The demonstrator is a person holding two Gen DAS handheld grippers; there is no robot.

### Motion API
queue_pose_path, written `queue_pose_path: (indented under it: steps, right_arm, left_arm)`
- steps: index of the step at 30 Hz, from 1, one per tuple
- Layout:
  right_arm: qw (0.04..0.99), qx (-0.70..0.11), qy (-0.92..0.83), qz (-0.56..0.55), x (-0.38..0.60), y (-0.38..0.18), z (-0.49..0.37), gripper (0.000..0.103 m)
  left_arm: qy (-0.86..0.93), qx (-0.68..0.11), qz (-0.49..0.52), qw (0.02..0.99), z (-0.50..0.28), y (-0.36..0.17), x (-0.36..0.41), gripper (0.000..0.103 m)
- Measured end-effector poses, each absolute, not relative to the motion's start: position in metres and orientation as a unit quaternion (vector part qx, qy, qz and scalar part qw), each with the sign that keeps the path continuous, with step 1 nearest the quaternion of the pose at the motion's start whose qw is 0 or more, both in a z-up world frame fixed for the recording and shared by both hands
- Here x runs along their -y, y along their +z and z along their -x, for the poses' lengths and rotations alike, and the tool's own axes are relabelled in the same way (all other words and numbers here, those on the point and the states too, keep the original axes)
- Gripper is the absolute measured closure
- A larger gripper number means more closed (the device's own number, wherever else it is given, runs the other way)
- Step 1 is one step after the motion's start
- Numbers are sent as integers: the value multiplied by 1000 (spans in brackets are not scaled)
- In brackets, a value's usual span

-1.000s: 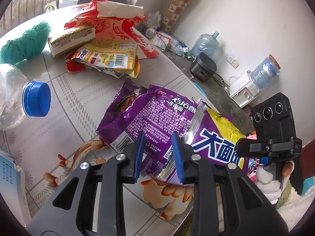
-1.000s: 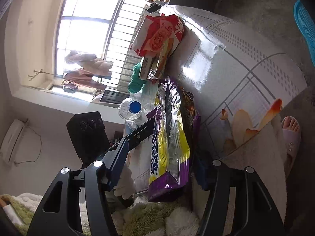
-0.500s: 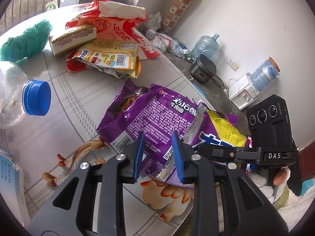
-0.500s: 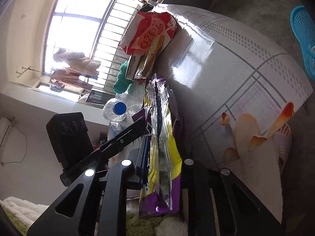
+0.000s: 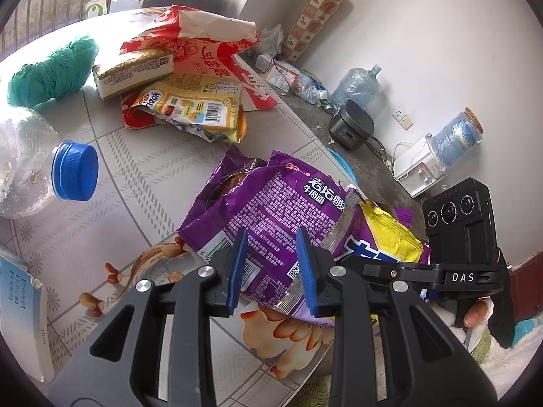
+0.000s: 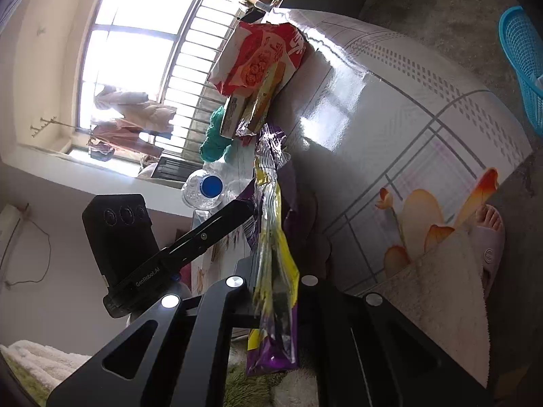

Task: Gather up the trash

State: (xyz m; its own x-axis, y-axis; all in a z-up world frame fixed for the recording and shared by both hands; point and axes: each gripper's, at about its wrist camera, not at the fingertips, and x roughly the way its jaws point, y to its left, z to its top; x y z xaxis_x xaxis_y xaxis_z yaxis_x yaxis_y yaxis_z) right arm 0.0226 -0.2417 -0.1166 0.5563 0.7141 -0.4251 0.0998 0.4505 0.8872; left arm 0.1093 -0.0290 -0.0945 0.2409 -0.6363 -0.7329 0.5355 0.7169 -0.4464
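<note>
right claw [image 6: 275,291] is clamped on the purple noodle wrapper [image 5: 271,210], seemingly at its edge; left claw [image 5: 271,268] hovers apart, empty. next: lift it off the table [image 5: 142,169] toward the blue basket [image 6: 522,64].

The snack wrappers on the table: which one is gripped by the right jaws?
The purple and yellow noodle wrapper at the table's near edge. The right gripper is shut on it; the red bag and yellow biscuit wrapper lie untouched farther back.

A floral-patterned table [image 5: 112,156] carries the litter. On it lie purple noodle wrappers [image 5: 271,210], a clear bottle [image 5: 30,166], a red bag [image 5: 210,51] and green plastic [image 5: 51,71].
</note>
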Motion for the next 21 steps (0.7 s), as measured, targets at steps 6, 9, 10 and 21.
queue_pose_path:
  steps: [6, 9, 10, 21]
  right_arm:
    - [738, -410, 204, -495, 252, -116, -20, 98]
    - [741, -404, 205, -495, 253, -112, -18, 98]
    - [742, -403, 205, -494, 254, -111, -18, 98]
    - [750, -391, 202, -495, 261, -102, -18, 98]
  left_arm:
    - [-365, -478, 61, 797, -107, -82, 18, 76]
    - [-363, -473, 64, 801, -105, -77, 15, 76]
    - [-363, -471, 65, 802, -104, -76, 14, 76]
    - [-364, -460, 67, 807, -99, -60, 8, 73]
